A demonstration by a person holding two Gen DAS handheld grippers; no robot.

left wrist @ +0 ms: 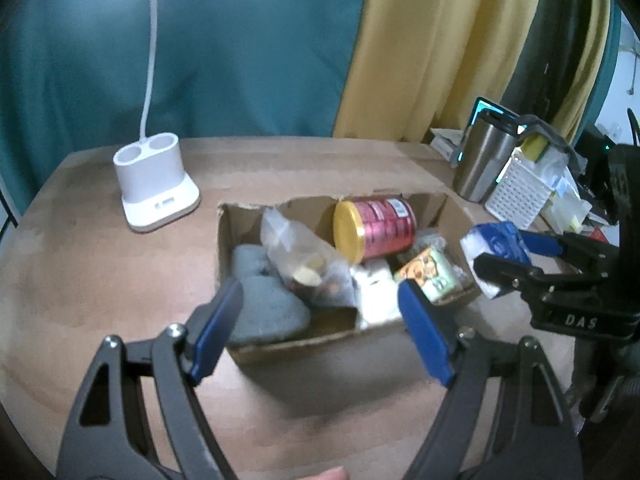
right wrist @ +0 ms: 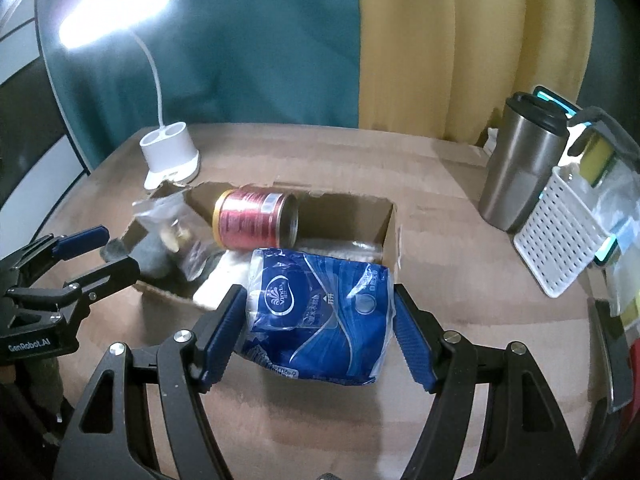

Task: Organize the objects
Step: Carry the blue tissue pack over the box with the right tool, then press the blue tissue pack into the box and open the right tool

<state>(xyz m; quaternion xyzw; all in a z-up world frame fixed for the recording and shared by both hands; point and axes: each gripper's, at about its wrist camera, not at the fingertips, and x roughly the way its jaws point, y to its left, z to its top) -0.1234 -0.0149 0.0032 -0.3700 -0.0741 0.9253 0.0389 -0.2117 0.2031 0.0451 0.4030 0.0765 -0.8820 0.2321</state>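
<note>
Teal and yellow curtains back the tabletop [right wrist: 440, 208] — right gripper [right wrist: 316, 320] pinches a tissue pack [right wrist: 320, 316] at the box's [right wrist: 390, 232] near edge; left gripper [left wrist: 320, 324] hangs spread, empty.

Left wrist view: looks forward and down along its fingers, close above the table's [left wrist: 120, 280] near edge, toward the cardboard box [left wrist: 348, 336]. Right wrist view: the same tilt, from further right, facing the box [right wrist: 390, 232]. Shared: box, lamp base [left wrist: 156, 184] [right wrist: 170, 152], far edge, steel tumbler [left wrist: 482, 160] [right wrist: 520, 168].
</note>
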